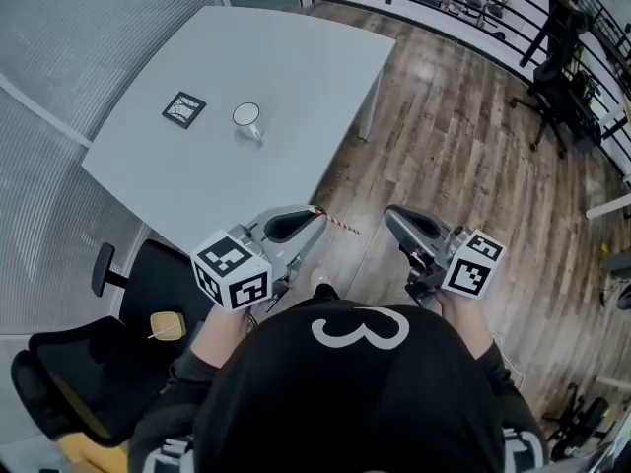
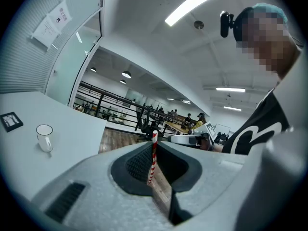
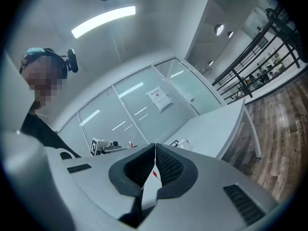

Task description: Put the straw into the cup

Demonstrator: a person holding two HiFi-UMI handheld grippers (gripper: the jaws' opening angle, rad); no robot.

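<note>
The cup (image 1: pixel 246 116) stands on the table (image 1: pixel 296 57), well apart from the straw (image 2: pixel 152 158) clenched in the left claw (image 2: pixel 155 140); the right claw (image 3: pixel 155 147) is pinched shut.

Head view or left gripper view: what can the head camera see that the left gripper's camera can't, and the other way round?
Only the head view shows the black chair near the table's corner and the left gripper from outside, with its marker cube. Only the left gripper view shows the ceiling light and a close look into the jaws pinching the straw. Both show the straw, the white cup and the black square card on the table.
</note>
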